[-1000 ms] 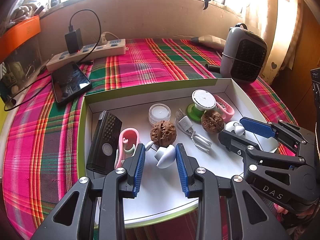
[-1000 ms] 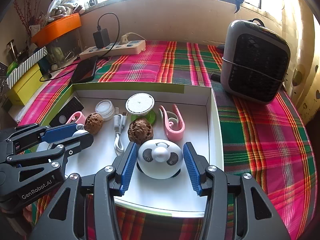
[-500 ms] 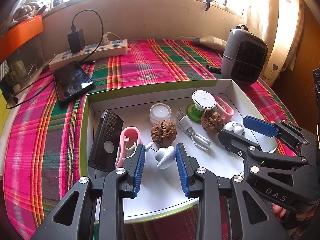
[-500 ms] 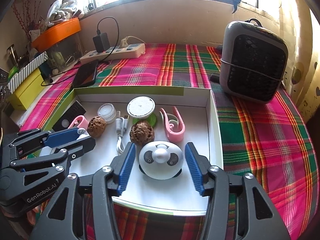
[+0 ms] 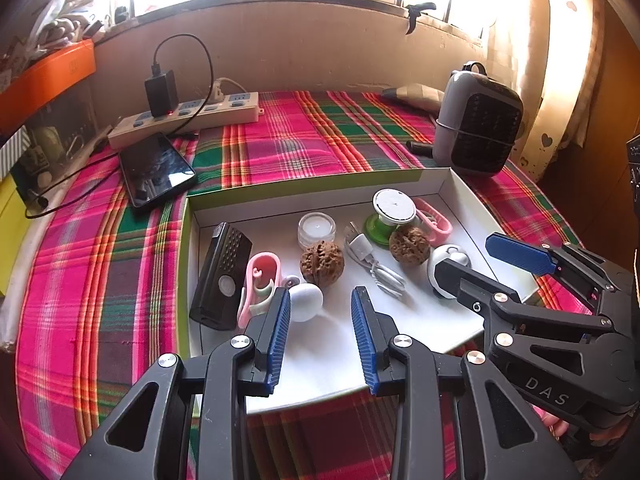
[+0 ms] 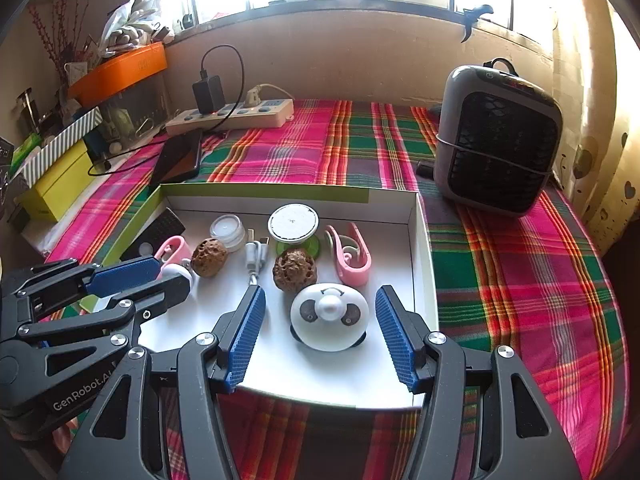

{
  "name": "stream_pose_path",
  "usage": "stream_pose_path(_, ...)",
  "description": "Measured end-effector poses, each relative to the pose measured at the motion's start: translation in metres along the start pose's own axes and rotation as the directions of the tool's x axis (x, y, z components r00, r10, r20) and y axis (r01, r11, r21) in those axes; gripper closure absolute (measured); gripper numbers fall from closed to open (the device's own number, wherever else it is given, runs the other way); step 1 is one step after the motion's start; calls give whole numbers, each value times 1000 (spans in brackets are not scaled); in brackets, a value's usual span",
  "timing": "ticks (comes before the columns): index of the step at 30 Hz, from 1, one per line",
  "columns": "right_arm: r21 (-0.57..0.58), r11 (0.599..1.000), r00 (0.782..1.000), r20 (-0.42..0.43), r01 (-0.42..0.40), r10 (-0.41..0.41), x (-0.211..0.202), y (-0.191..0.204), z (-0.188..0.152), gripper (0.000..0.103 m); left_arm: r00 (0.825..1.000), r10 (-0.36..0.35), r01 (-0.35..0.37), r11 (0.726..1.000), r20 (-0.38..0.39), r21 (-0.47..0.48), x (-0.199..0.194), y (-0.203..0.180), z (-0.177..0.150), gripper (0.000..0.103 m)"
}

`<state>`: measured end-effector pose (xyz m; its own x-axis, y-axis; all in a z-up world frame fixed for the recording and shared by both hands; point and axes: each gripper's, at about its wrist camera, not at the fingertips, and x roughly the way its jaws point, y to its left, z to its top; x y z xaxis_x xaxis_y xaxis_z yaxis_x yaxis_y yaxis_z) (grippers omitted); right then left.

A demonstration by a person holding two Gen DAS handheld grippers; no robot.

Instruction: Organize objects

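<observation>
Right gripper [image 6: 320, 332] jaws just widened; now clear of the panda gadget [image 6: 329, 317] on both sides, holding nothing. Released into the white tray [image 6: 420, 248], likely placed. Left gripper [image 5: 320, 332] half open, empty, small white ball [image 5: 306, 297] against its left pad, not pinched. Tray's right wall just beside the right jaw; little side room there. Straight up and back toward the near rim open.
</observation>
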<state>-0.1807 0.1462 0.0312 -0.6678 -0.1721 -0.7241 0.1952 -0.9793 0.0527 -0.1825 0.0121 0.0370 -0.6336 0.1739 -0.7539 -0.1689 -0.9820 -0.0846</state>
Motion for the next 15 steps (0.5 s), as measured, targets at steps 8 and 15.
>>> stream_pose_path(8,7,1000,1000,16,0,0,-17,6,-6,45,999,15,-15,1000,36,-5,-23,-6,-8,73)
stream_pose_path(15,16,1000,1000,23,2,-2,-32,10,-19,45,998,34,-33,999,52,-9,-41,-10,-19,73)
